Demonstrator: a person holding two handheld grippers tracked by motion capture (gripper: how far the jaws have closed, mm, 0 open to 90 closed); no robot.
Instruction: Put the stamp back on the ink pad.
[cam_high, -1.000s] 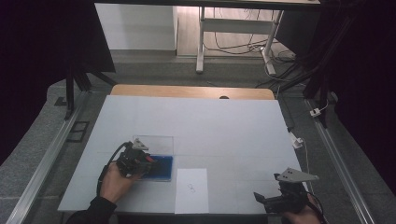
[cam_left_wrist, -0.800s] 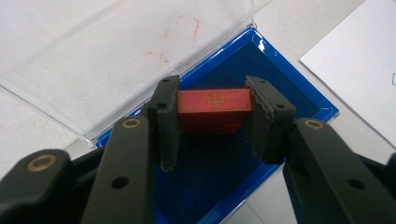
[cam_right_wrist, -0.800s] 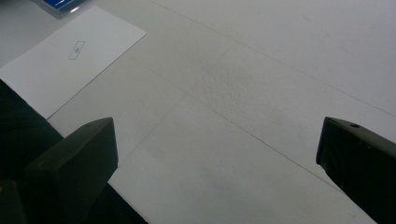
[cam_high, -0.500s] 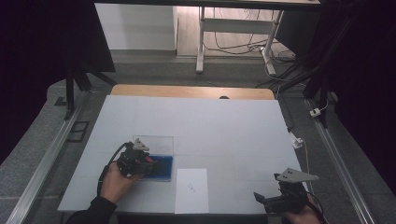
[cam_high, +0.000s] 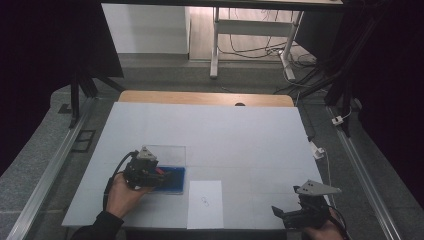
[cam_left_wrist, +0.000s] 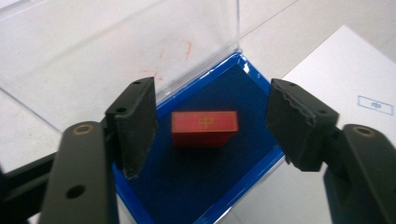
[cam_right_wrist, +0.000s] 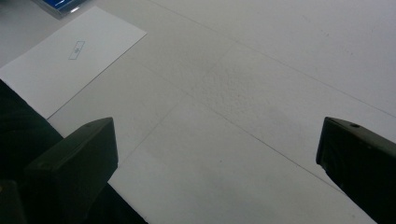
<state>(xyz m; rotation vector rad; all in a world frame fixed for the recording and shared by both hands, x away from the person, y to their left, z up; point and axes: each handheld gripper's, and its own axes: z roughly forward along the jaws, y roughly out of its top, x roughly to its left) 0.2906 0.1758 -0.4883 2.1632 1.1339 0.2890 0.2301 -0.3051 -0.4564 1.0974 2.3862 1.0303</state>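
A small red block with a gold mark lies flat on the dark blue lining of a blue-rimmed box. The box's clear lid stands open behind it. My left gripper hovers over the box, and its jaws have just been opening. The block sits between them with a gap on each side, touching neither pad. In the high view the left gripper is at the box near the table's front left. My right gripper rests at the front right, open over bare table.
A white sheet of paper with a small printed mark lies at the front edge, just right of the box. The white table top stretches away behind. A wooden strip runs along its far edge.
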